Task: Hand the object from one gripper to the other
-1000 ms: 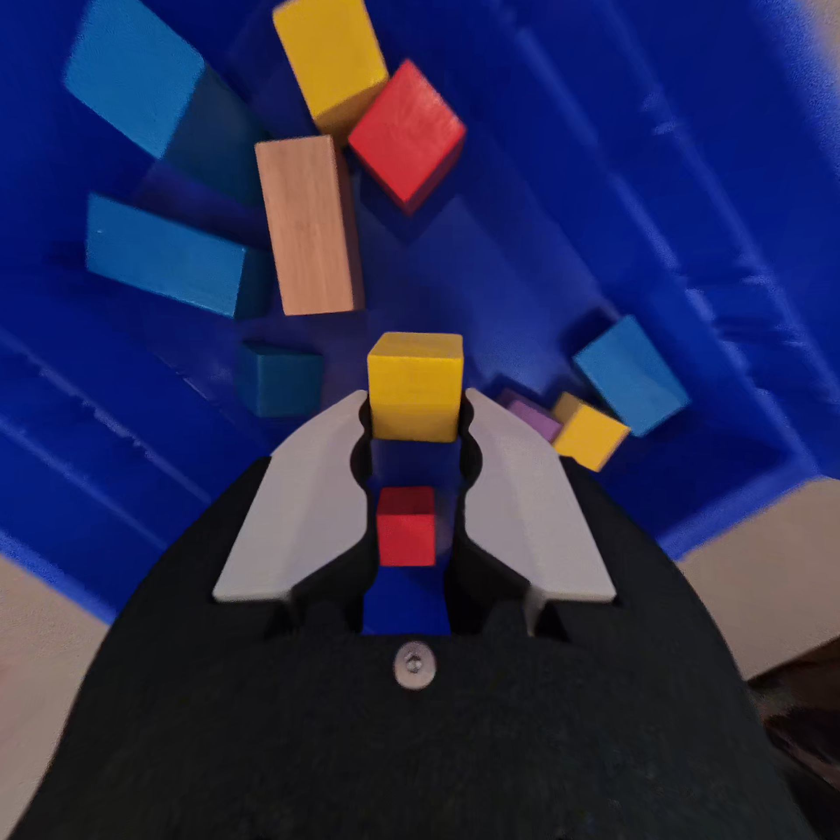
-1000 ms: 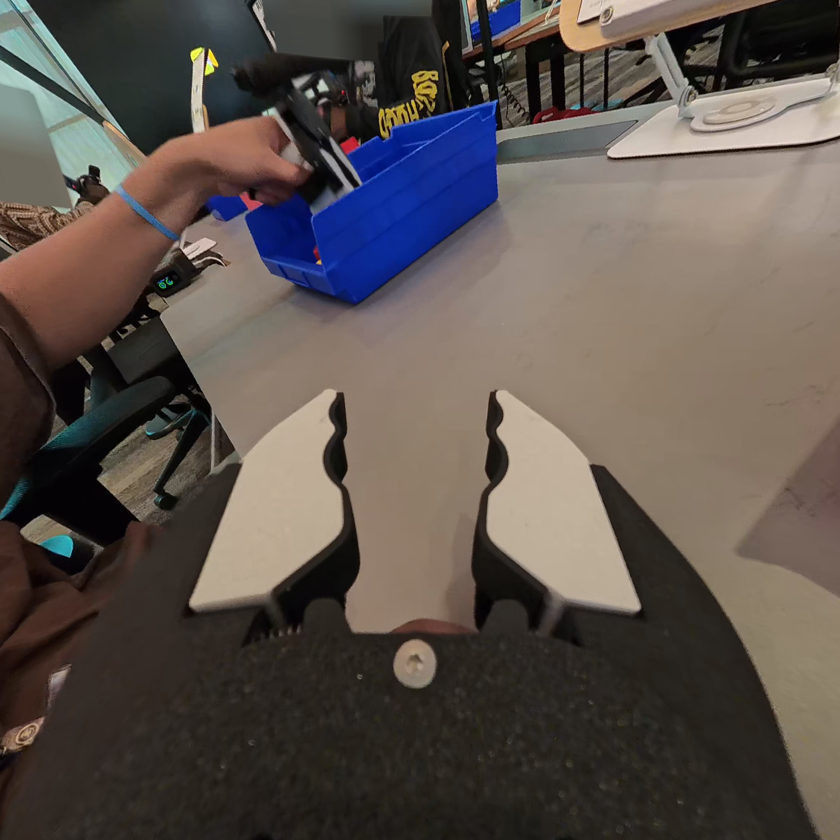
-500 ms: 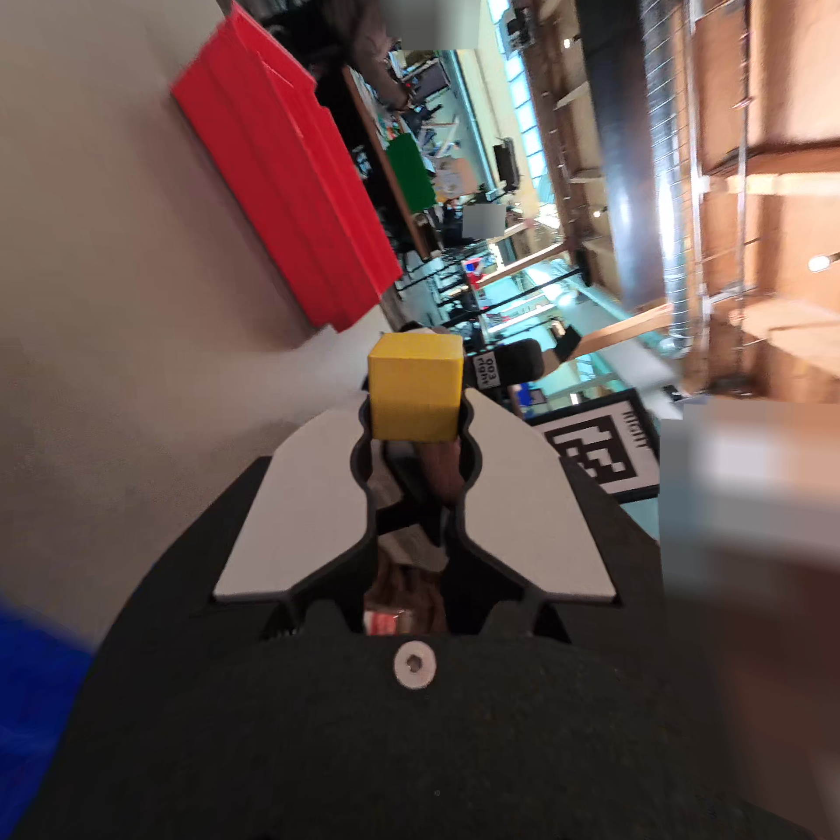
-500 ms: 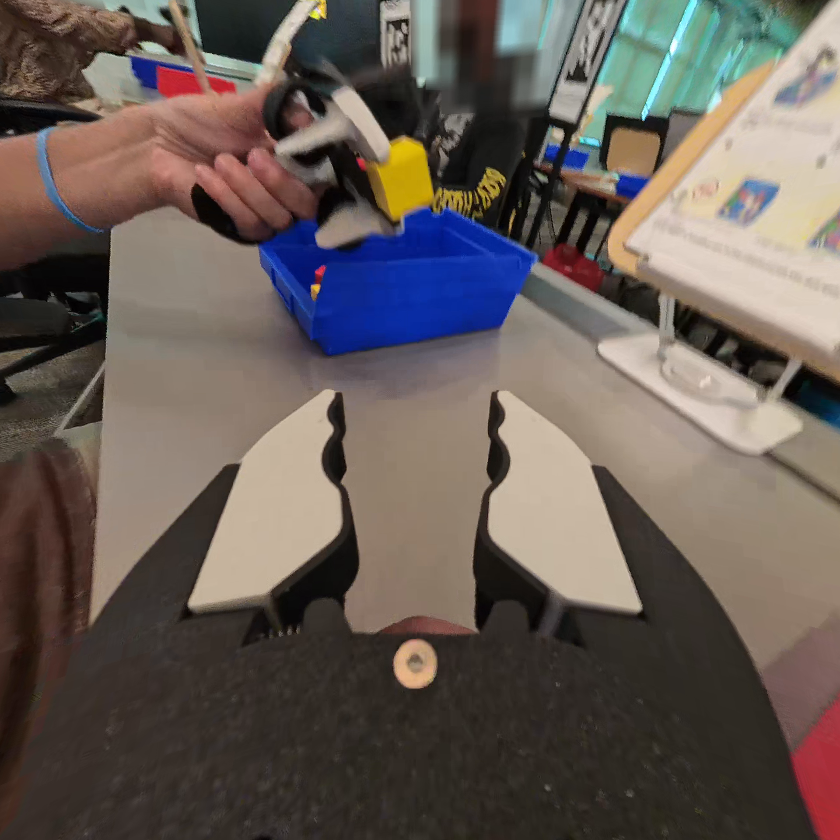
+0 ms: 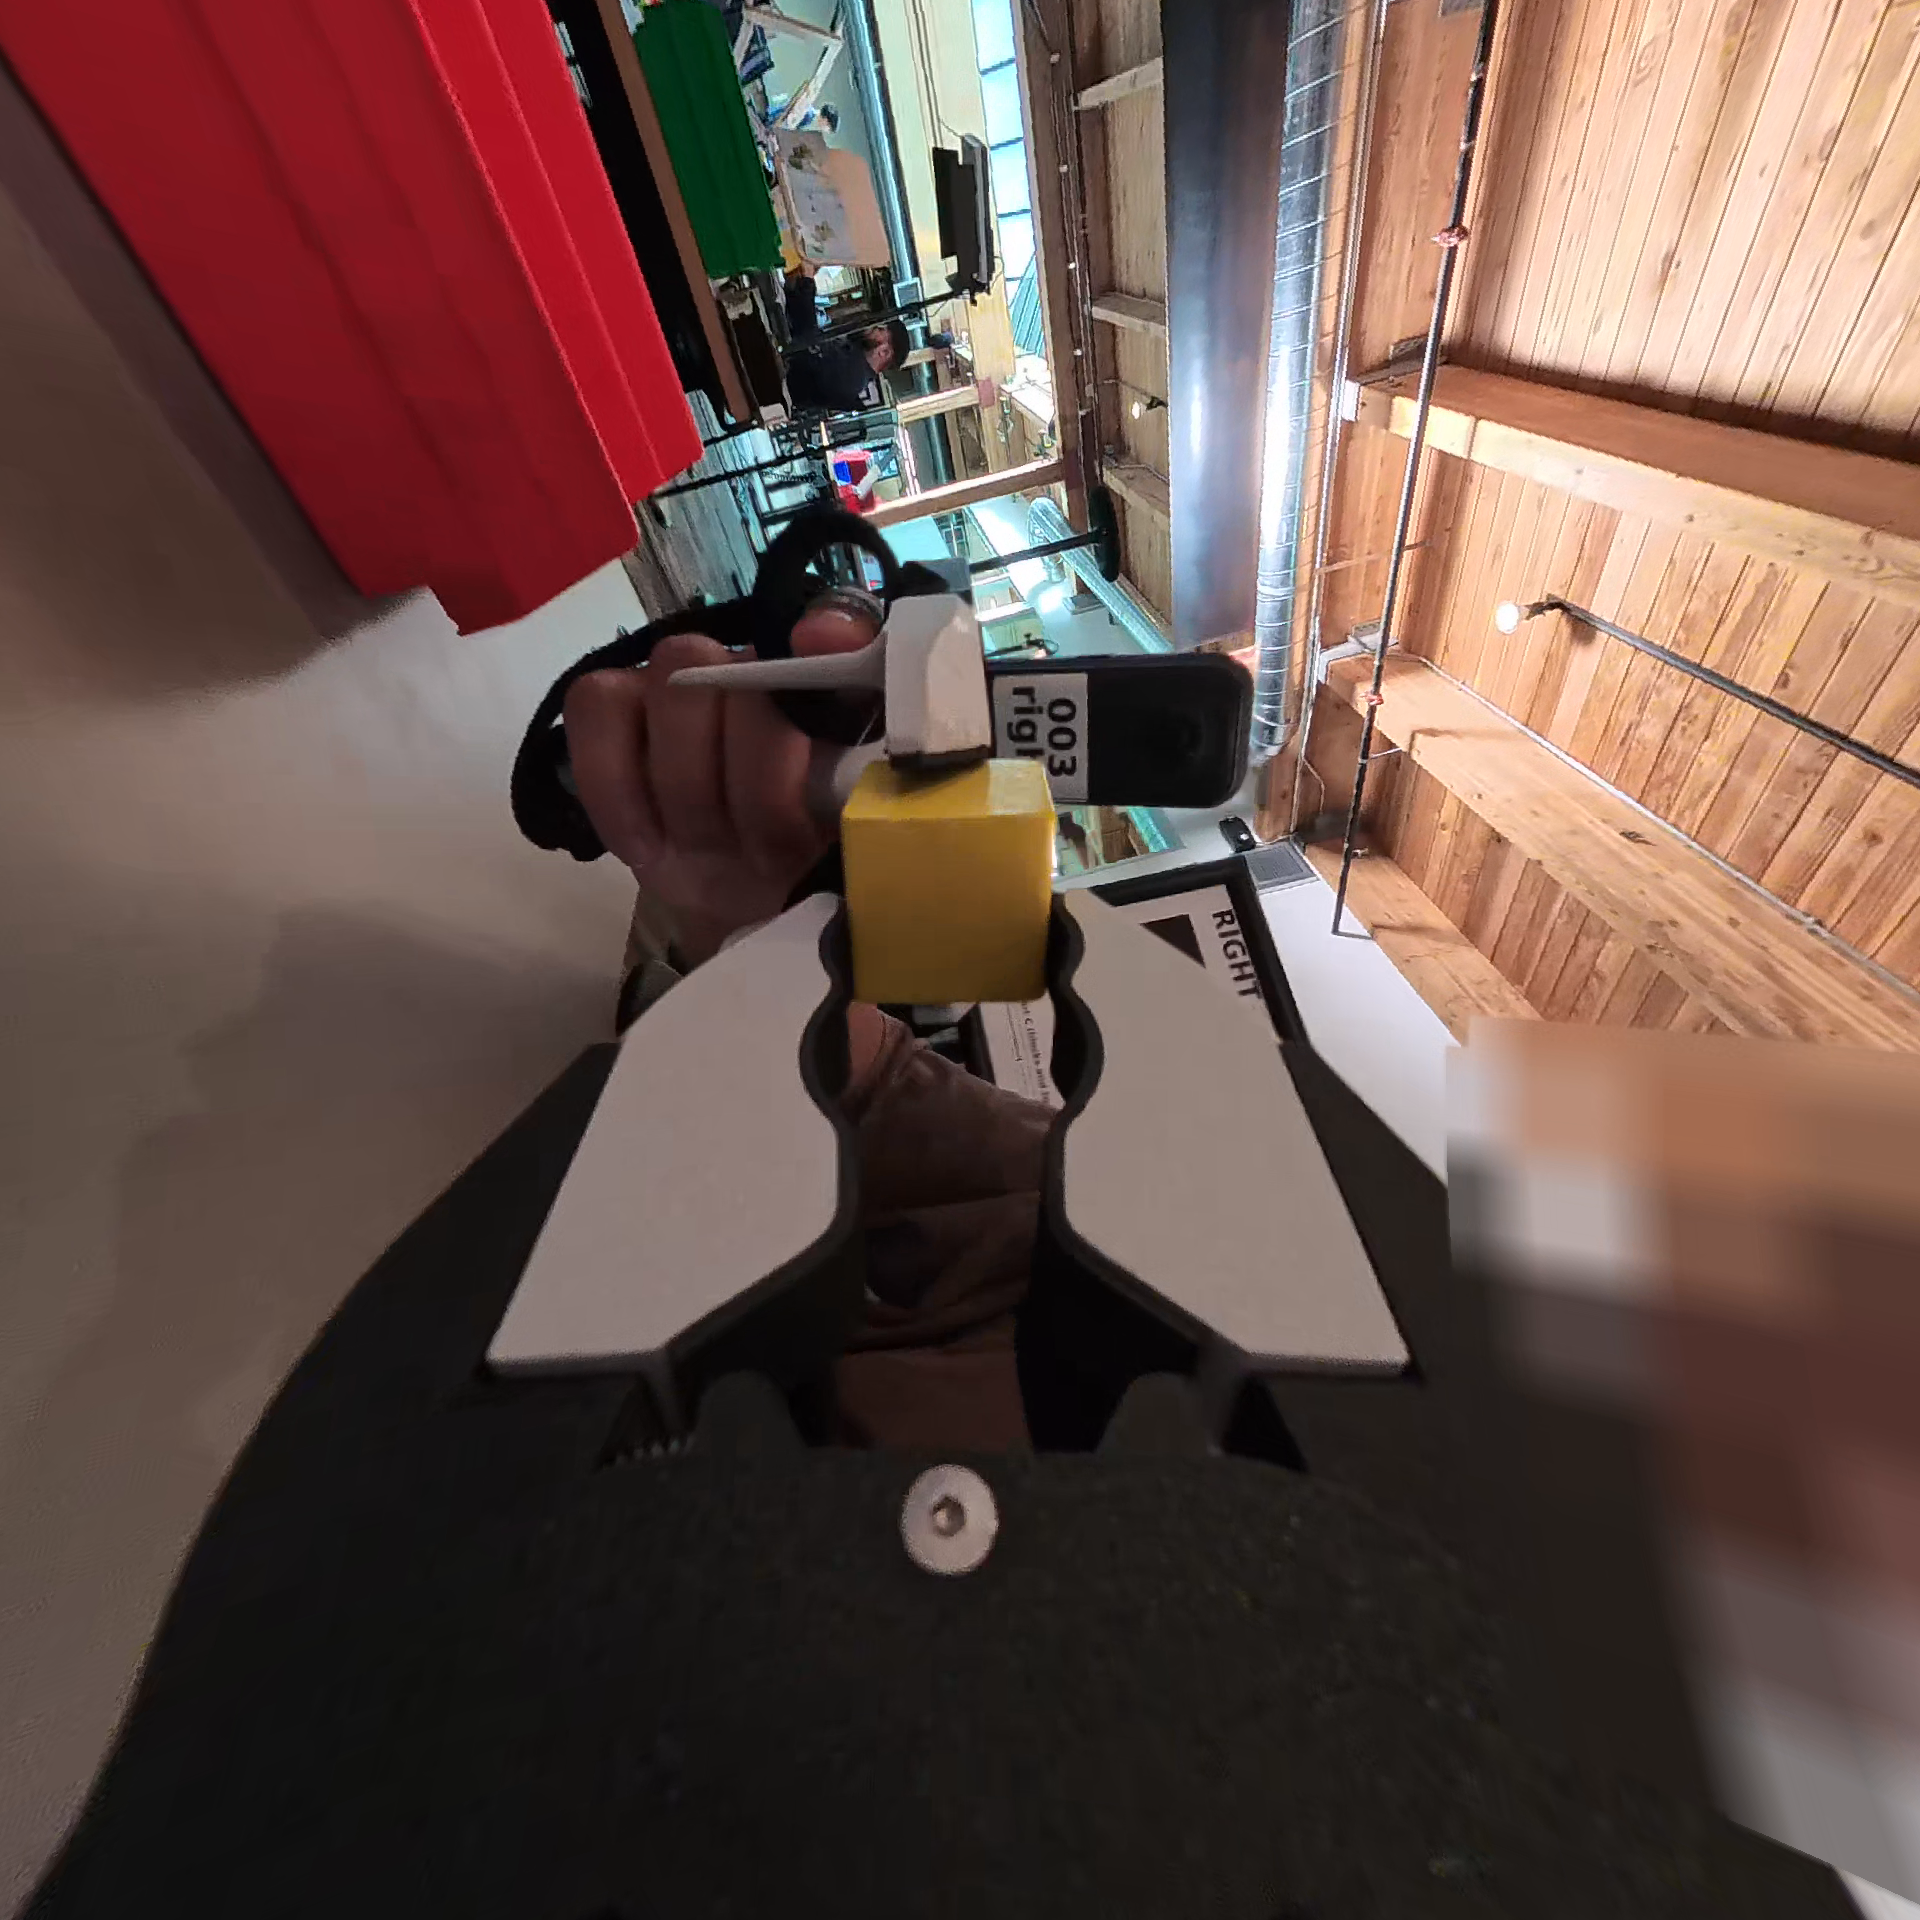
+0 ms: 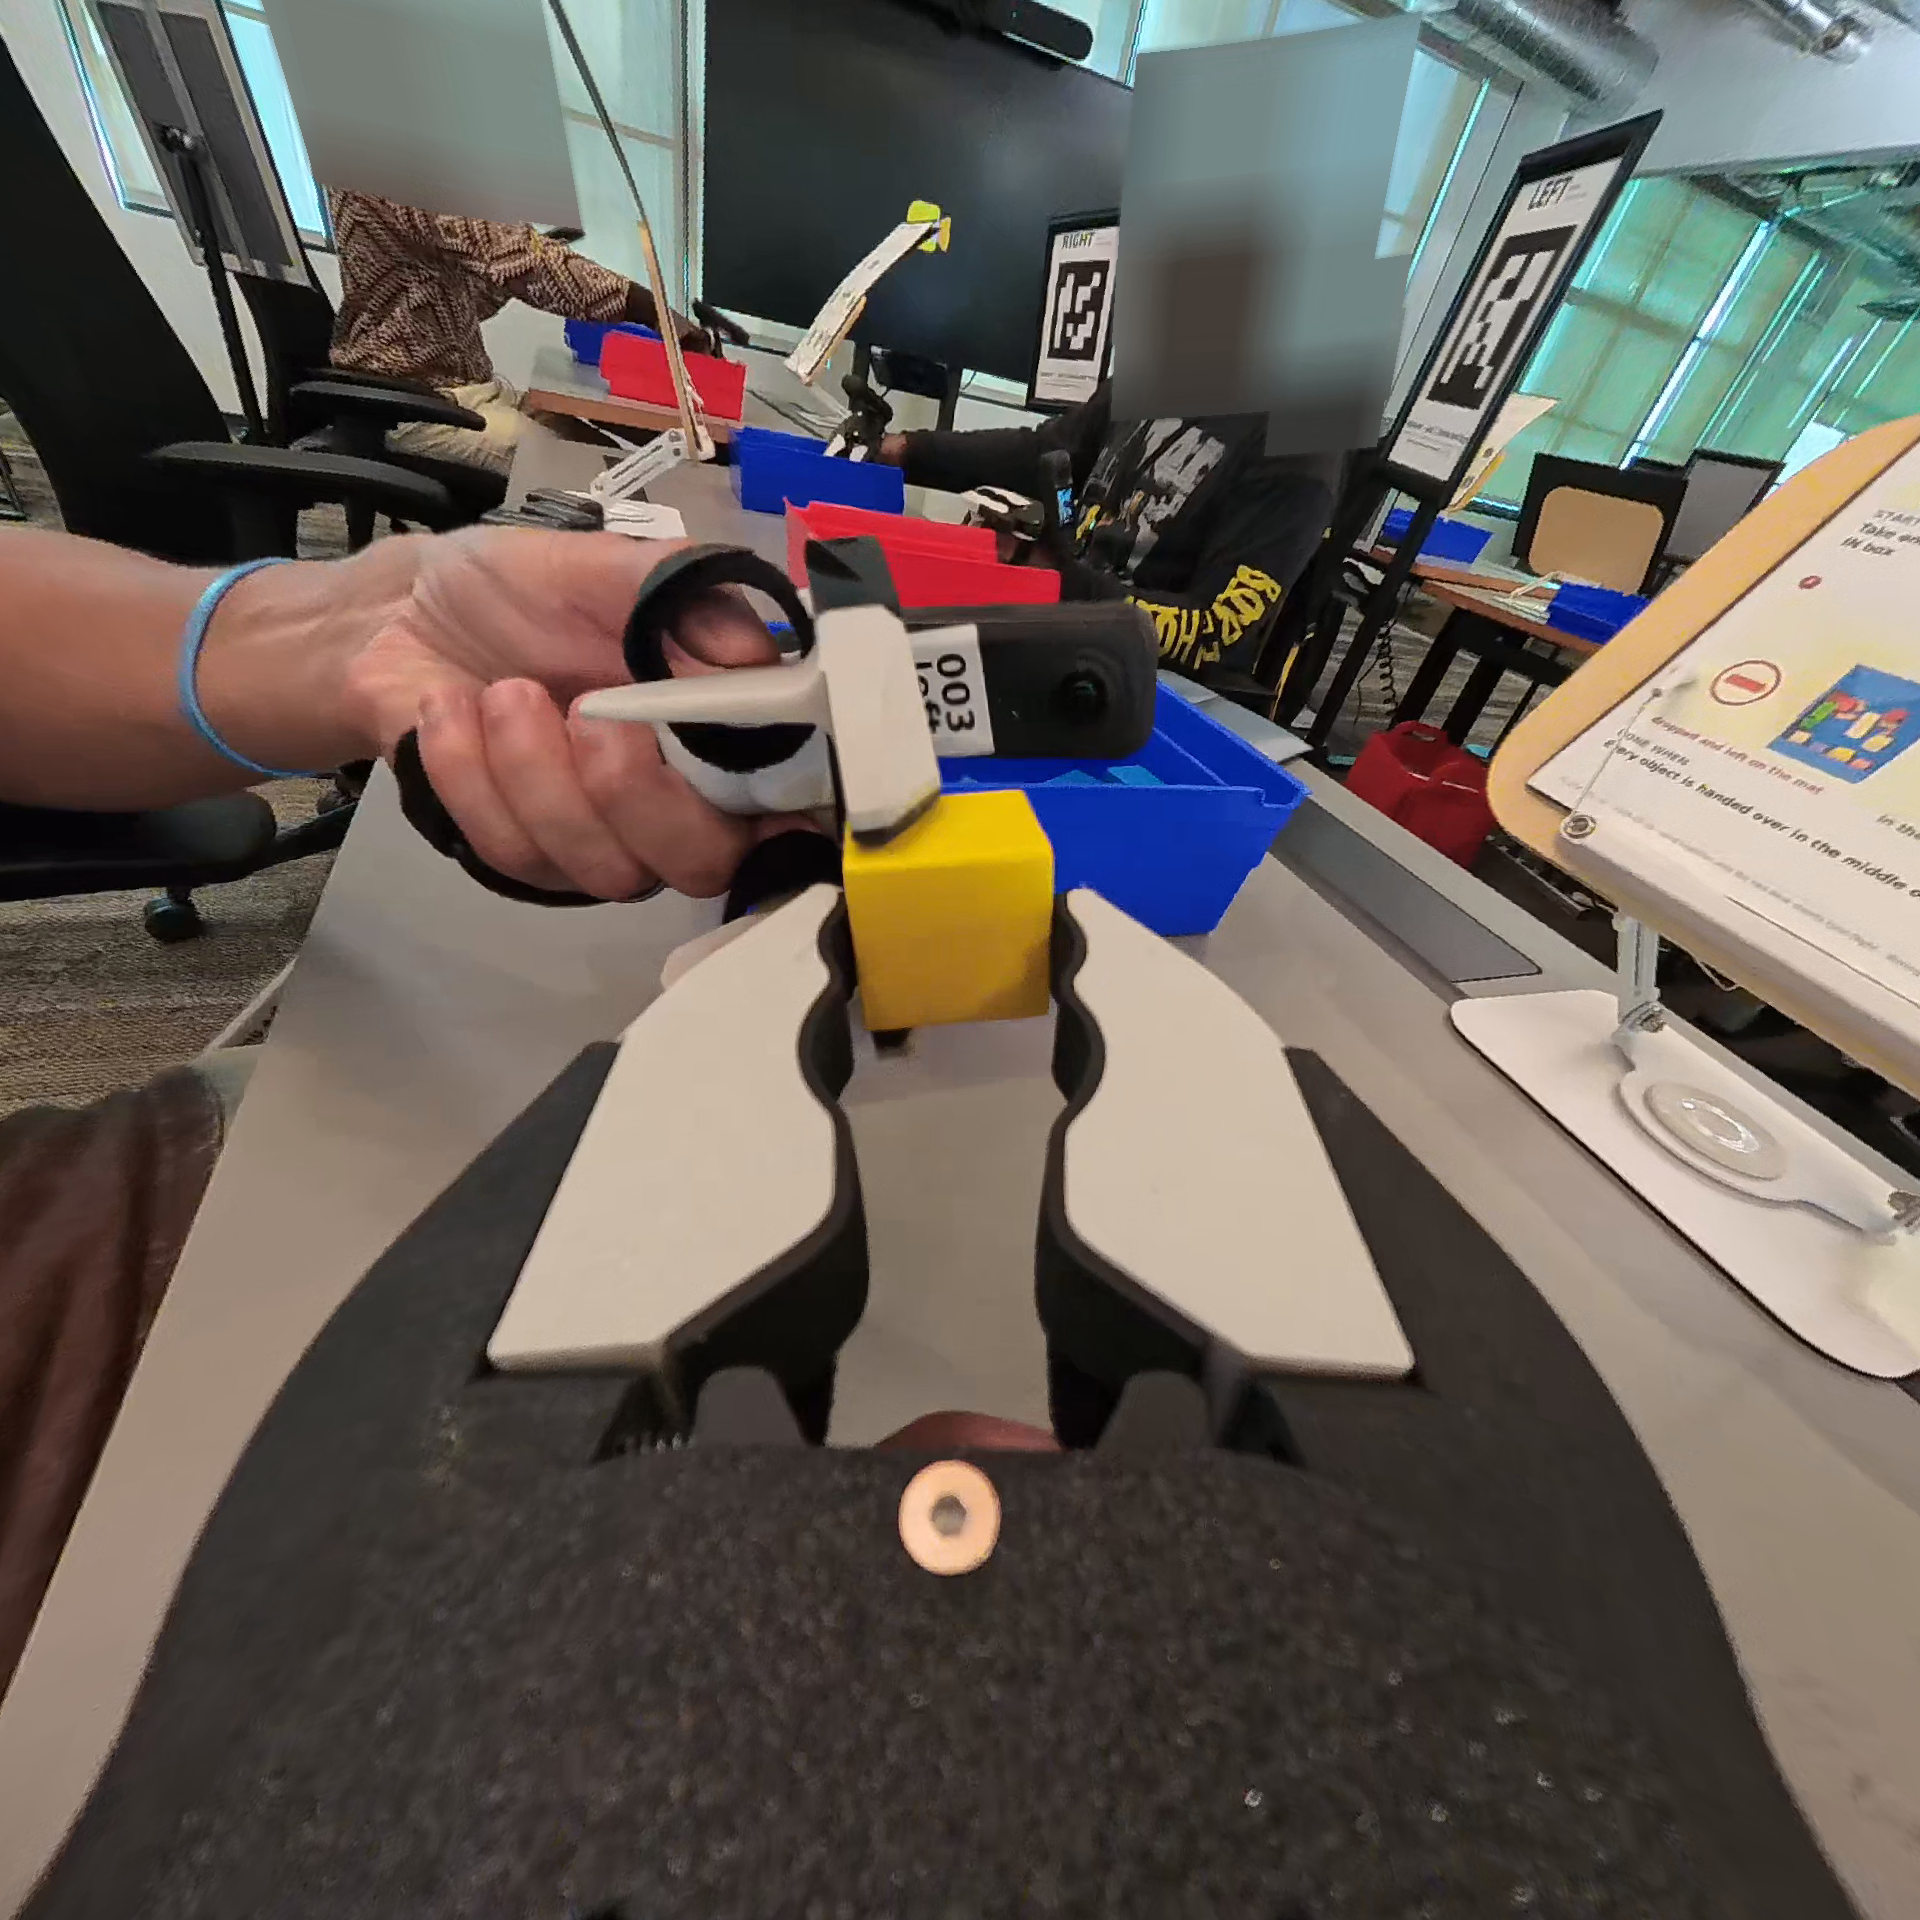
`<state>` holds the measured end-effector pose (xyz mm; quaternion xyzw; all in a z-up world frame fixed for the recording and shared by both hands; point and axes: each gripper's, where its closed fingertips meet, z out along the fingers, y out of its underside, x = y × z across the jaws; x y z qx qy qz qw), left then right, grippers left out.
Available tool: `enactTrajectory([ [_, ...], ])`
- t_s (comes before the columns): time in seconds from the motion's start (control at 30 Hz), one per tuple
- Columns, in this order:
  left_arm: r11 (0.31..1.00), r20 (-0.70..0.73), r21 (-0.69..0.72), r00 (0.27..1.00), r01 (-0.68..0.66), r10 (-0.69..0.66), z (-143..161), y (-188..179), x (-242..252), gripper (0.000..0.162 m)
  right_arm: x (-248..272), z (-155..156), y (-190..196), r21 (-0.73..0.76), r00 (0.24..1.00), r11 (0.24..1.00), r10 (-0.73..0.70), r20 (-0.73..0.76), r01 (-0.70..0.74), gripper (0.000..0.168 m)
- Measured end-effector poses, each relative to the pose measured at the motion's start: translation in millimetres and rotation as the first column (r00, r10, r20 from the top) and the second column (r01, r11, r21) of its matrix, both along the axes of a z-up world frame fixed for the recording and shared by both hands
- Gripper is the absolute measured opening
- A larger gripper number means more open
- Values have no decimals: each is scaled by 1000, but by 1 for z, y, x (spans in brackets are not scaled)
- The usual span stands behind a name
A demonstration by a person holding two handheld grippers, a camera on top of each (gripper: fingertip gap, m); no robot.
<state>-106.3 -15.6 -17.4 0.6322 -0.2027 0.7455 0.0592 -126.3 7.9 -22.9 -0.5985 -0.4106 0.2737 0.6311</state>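
The right tongs, spread wide a moment ago, now pinch the yellow block that the left tongs also grip; handover is half done

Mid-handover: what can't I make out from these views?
- Right wrist view: left gripper lower finger, mostly under the yellow wooden cube.
- Left wrist view: right gripper far finger, behind that cube.
- Right wrist view: blue plastic bin contents, screened by its wall.
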Motion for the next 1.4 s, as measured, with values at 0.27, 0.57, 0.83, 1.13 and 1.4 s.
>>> enactTrajectory([
  [0.27, 978, 150, 131, 979, -160, 140, 13, -22, -75, 68, 48, 38, -3, 29, 991, 992, -124, 43, 122, 35],
  [0.57, 518, 69, 735, 808, -437, 585, -38, -18, -151, 51, 283, 30, 28, -230, 647, 668, -484, 589, 708, 35],
  [0.83, 500, 17, 761, 783, -414, 622, -67, -15, -158, 52, 276, -142, 2, -617, 659, 398, 39, 751, 679, 36],
  [1.13, 406, -9, 859, 783, -312, 622, -73, -19, -156, 52, 265, -167, 6, -603, 605, 418, 145, 783, 680, 35],
  [1.4, 461, -8, 824, 807, -329, 591, -69, -25, -153, 52, 271, -154, 6, -604, 635, 413, 77, 769, 681, 47],
])
